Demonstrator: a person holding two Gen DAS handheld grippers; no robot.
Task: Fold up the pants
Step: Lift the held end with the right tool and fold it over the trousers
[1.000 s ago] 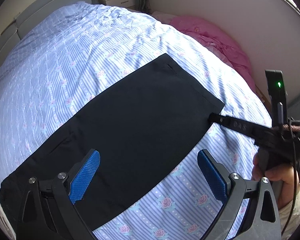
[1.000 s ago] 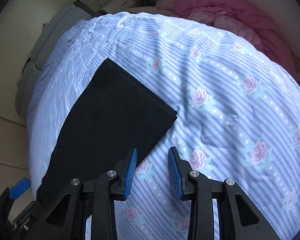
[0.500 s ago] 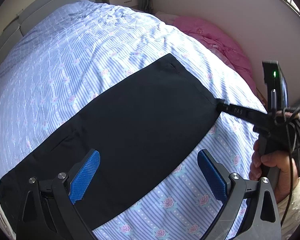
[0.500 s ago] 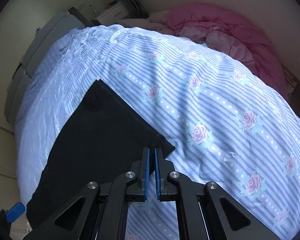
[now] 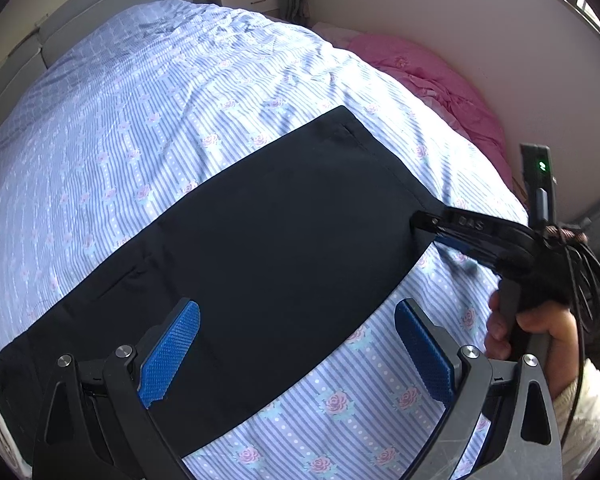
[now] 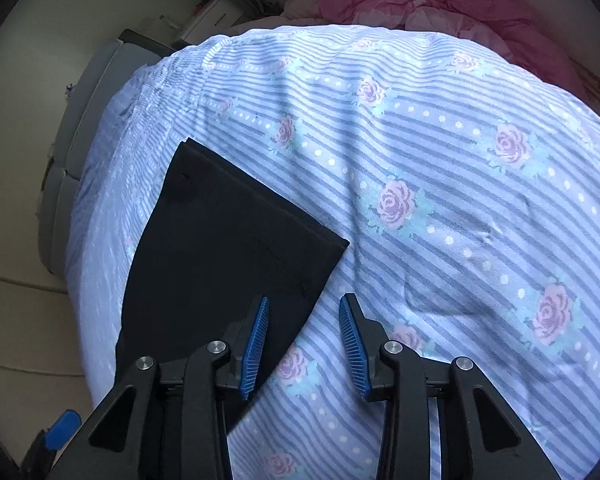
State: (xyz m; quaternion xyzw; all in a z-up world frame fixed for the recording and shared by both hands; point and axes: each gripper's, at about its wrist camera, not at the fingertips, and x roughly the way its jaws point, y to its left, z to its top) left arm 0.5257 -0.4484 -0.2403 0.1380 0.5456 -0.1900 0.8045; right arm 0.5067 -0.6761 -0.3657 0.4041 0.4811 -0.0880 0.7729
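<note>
The left gripper [image 5: 296, 354] hangs wide open over the near long edge of the black pants [image 5: 260, 248], nothing between its blue pads. The pants lie flat across a bed sheet [image 5: 140, 120] striped blue with roses. At the hem corner, the right gripper [image 6: 303, 346], held in a person's hand [image 5: 528, 328], is opening, the fabric edge between its jaws but unpinched. A pink quilt [image 5: 432, 80] is bunched along the far wall.
</note>
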